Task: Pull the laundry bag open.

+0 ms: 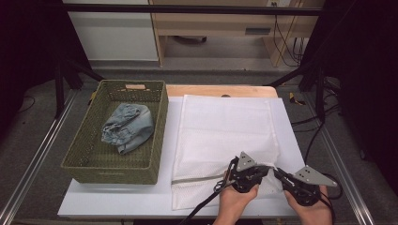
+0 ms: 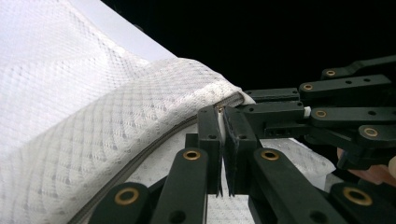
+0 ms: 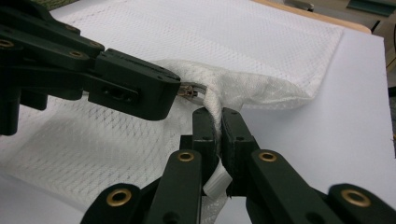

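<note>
White counter (image 1: pixel 117 201), mesh laundry bag (image 1: pixel 225 126) flat: right tool (image 3: pixel 218 122) clamps the bag's corner to steady it, left tool (image 2: pixel 221 122) grips the zipper pull (image 3: pixel 189 90), probably to open it.

White mesh laundry bag (image 1: pixel 225 131) lies flat, spread away ahead of both claws. Near corner lifted and bunched, pinched in the right gripper (image 3: pixel 218 128); zipper pull (image 3: pixel 190 91) clamped by the left gripper (image 2: pixel 221 122) just beside.
</note>
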A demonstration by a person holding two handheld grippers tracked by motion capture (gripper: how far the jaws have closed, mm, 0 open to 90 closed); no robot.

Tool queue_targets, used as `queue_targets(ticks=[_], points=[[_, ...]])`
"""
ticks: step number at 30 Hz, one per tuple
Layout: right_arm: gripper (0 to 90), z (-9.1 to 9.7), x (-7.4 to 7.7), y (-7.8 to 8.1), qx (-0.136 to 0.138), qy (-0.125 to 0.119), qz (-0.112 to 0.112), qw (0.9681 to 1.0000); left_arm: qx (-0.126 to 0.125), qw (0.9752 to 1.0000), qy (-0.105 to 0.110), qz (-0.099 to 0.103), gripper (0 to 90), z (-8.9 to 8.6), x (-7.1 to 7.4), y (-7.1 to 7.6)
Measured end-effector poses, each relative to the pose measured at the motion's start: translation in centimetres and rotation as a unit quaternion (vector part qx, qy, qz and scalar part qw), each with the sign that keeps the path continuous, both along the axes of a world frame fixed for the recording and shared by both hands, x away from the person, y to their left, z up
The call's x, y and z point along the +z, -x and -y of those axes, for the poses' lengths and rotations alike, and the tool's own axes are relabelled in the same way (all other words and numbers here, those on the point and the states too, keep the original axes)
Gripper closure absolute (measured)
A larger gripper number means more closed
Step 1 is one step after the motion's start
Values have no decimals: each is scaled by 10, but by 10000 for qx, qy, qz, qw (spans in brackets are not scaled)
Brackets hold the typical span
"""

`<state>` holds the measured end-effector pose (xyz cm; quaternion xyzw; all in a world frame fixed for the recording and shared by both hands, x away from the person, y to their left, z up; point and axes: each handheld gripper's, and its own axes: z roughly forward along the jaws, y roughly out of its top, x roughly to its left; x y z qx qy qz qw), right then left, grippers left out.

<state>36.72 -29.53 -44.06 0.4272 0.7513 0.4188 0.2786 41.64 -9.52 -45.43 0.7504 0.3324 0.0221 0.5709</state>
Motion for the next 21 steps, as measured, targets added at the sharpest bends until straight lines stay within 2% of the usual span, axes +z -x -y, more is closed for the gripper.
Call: queue_targets(ticks=[2, 8, 14, 19, 21], points=[[859, 1, 0, -1, -13, -8, -41, 10000, 46, 10000, -24, 58, 865, 1, -1, 2], [862, 0, 0, 0, -25, 22, -102, 9999, 165, 9999, 14, -2, 865, 2, -3, 3], [862, -2, 0, 2, -18, 153, -116, 9998, 206, 9997, -163, 31, 865, 3, -2, 7], [863, -1, 0, 4, -61, 217, -100, 9997, 257, 9996, -110, -81, 866, 0, -5, 6], [862, 1, 0, 4, -100, 167, -120, 9997, 279, 9995, -99, -107, 865, -2, -6, 5]])
